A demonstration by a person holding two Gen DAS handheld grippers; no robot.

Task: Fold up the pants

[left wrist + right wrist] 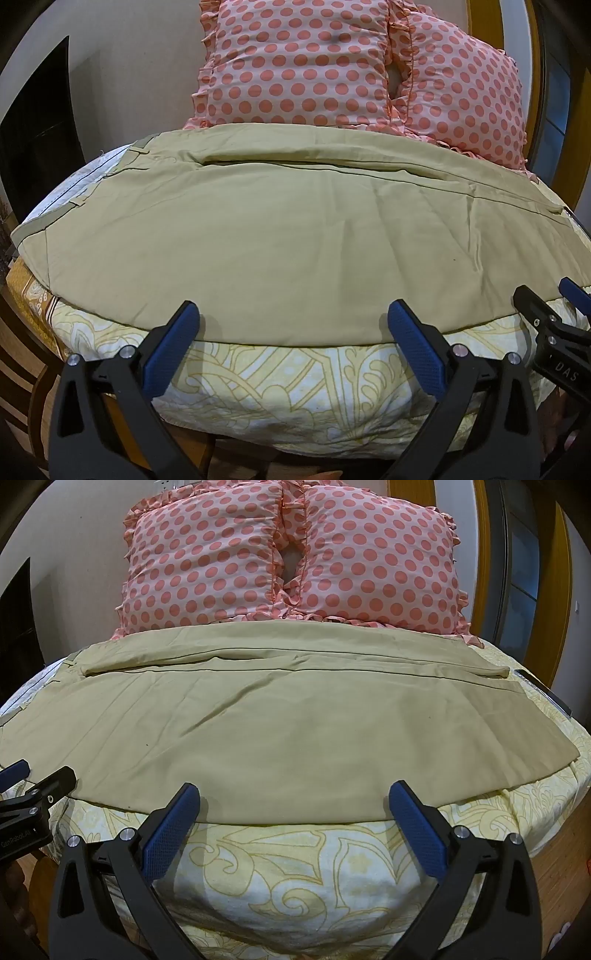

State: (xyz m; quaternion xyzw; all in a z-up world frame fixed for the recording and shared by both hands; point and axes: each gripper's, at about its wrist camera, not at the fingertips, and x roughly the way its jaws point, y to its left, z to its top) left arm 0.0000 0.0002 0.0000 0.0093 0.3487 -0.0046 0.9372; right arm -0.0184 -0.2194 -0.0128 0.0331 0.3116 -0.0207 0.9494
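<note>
Flatly, smooth khaki pants [280,229] drape the patterned bedsheet [295,384]; left tongs [293,317] and right tongs [293,799] gape empty.

The pants [280,236] cover the lower edges of both pillows [295,66] and most of the sheet [280,380] beneath. In the left wrist view, the right gripper [554,314] is cut off by the right edge. In the right wrist view, the left gripper [33,779] is cut off by the left edge. A dark object [543,692] by the hem is too small to identify.
</note>
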